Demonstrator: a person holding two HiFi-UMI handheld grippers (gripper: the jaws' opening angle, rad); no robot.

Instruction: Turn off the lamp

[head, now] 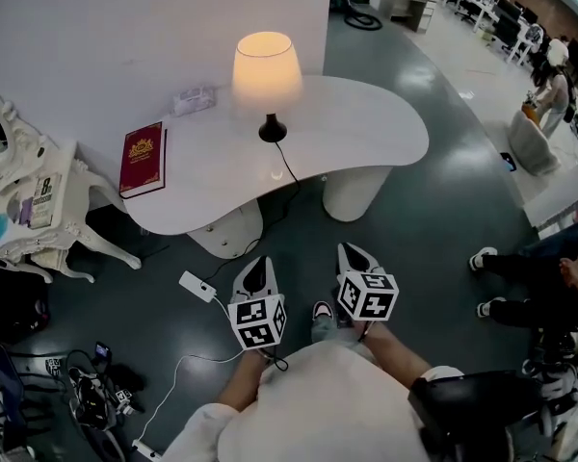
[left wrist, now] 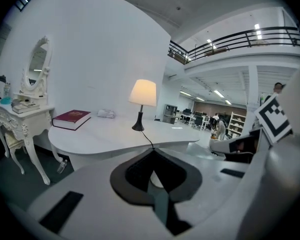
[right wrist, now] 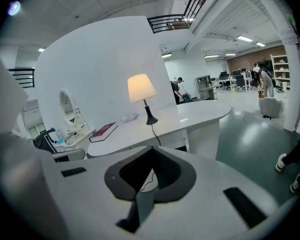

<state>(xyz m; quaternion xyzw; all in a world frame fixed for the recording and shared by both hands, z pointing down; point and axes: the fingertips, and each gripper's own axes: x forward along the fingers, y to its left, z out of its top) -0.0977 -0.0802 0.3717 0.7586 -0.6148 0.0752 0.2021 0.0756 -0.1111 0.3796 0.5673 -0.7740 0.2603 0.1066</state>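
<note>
I am holding my left gripper [head: 257, 275] and my right gripper [head: 353, 260] side by side, just apart, both pointing forward and slightly downward. Each one's jaws are pressing together on nothing. My forearms [head: 397, 350] are trailing directly behind them.

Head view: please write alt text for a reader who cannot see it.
A lit lamp with a cream shade stands on a curved white table, which also holds a red book. Short of the table, the left gripper and right gripper point toward it, both shut and empty.
</note>
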